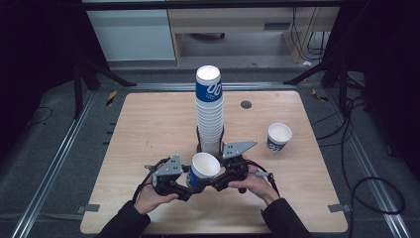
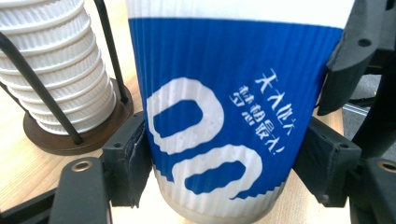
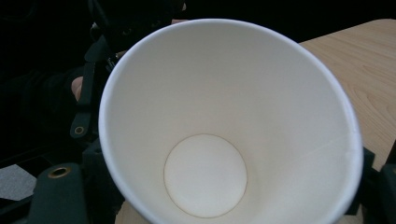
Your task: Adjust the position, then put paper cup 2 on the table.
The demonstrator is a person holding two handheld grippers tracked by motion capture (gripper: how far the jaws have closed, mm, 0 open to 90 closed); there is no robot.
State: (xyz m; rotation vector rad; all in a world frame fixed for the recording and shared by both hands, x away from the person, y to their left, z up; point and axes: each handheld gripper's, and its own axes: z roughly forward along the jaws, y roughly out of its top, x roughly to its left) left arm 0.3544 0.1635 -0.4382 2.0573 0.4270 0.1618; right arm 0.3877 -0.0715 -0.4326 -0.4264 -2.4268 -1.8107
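Black padded jaws of the left gripper (image 2: 219, 163) press on either side of a blue-and-white paper cup (image 2: 224, 112), low on its ribbed wall. The right gripper (image 1: 233, 173) is closed on the same cup from the other side; in the right gripper view the cup's smooth white inside (image 3: 224, 140) tapers to a round flat bottom. The cup is held upright between the two grippers, just in front of the tall stack of nested cups (image 1: 210, 111), toward the person.

As I read it, the work is pulling cups off the stack one at a time. One loose cup (image 1: 279, 136) already stands on the table right of the stack; the held one is free but not yet set down, and many remain stacked.

The cup wall is corrugated paper with a rolled white rim. The stack sits in a black wire holder on a round dark base (image 2: 79, 140). The table (image 1: 148, 129) is pale wood-grain.
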